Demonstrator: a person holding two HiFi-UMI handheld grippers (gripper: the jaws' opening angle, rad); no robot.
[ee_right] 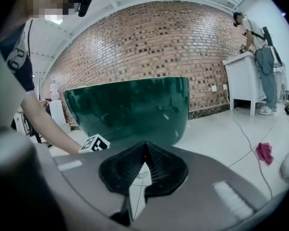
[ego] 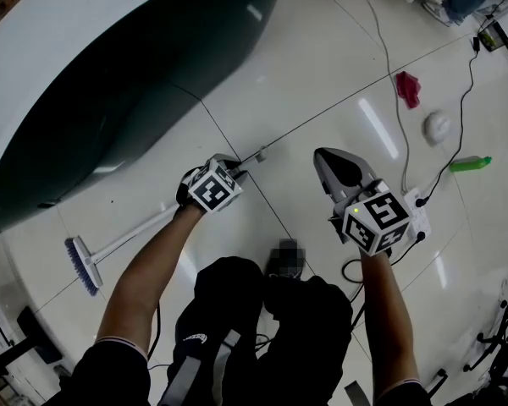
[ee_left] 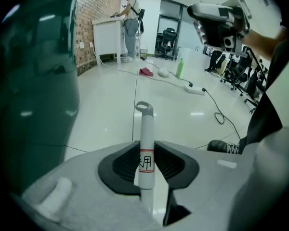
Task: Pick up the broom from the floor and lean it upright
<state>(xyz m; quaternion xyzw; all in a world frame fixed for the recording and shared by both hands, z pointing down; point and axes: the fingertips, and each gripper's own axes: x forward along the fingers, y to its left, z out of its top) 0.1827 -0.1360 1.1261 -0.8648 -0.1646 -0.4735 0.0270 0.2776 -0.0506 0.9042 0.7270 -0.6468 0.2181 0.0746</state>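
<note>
1. Broom (ego: pixel 135 235) first: its white stick runs from the blue brush end (ego: pixel 83 266), low by the floor at the left of the head view, up to my left gripper (ego: pixel 237 174).
2. My left gripper is clamped on the stick near its top. In the left gripper view the dark pads (ee_left: pixel 123 165) press on both sides of the stick. The little loop (ee_left: pixel 144 107) at the tip pokes out past them.
3. My right gripper (ego: pixel 334 166) is squeezed together with nothing in it. It hangs in the air beside the left one, apart from the broom.
4. I think the step in hand is the pick-up. The top end is caught and off the floor, but the broom is slanted, not upright. I cannot tell if the brush end touches the floor.
5. A big green counter (ego: pixel 127 100) stands just beside the broom. It looks to me like a good thing to lean the broom on.
6. Next, I think I should lift the top end higher, so the stick tips up over the brush end. Then I can rest the stick on the counter's side.
7. One worry: the stick is thin and smooth, so it may slip or spin in the pads. The cable (ego: pixel 389 74) and the red cloth (ego: pixel 408 87) lie well apart from the broom, so they should not get in my way.
</note>
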